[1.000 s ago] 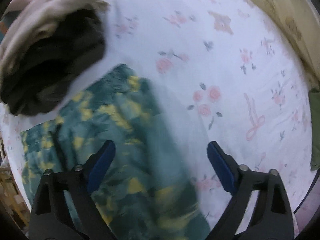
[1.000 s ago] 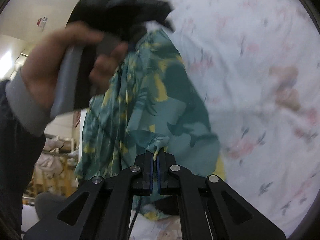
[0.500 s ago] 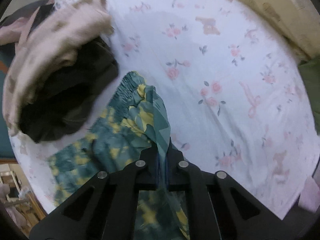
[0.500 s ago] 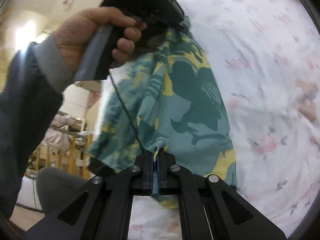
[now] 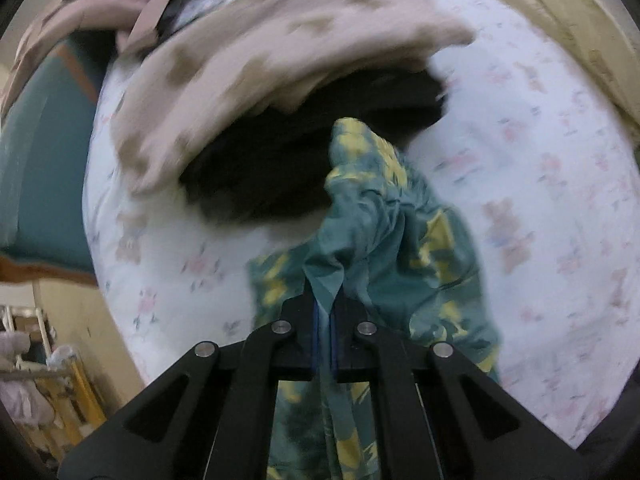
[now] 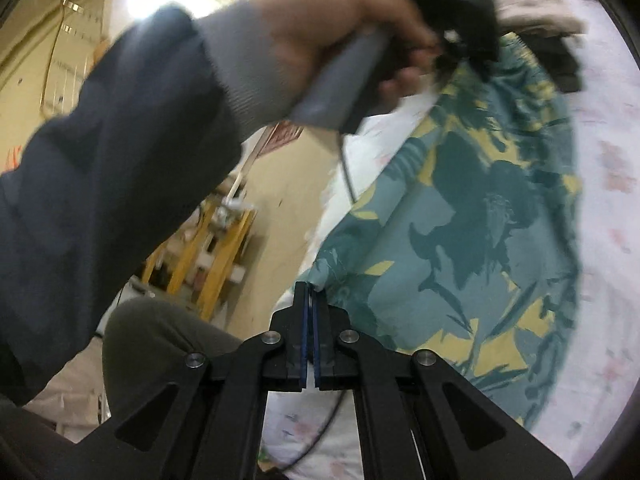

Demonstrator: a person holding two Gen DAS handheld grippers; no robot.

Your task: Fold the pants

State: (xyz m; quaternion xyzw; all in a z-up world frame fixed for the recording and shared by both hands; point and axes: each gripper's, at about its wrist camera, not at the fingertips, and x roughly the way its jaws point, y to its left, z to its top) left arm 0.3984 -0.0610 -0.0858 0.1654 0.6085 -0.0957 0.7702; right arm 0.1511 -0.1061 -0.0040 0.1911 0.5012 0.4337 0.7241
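Observation:
The pants (image 5: 404,240) are teal with a yellow and dark leaf print. They lie partly on the floral bed sheet (image 5: 552,168). My left gripper (image 5: 324,312) is shut on a bunched edge of the pants and holds it raised. My right gripper (image 6: 310,300) is shut on another edge of the pants (image 6: 480,248), which hang stretched above the sheet. In the right wrist view the person's hand holds the left gripper (image 6: 468,12) at the top, pinching the far end of the fabric.
A pile of pink spotted and black clothes (image 5: 280,92) lies on the sheet just beyond the pants. A beige quilt (image 5: 580,20) lies at the bed's far right. The bed's edge and a yellow wooden frame (image 6: 216,256) are at left.
My left gripper has shut on the pants' edge and lifted it towards the clothes pile. My right gripper has kept its hold, and the fabric between them is raised and stretched.

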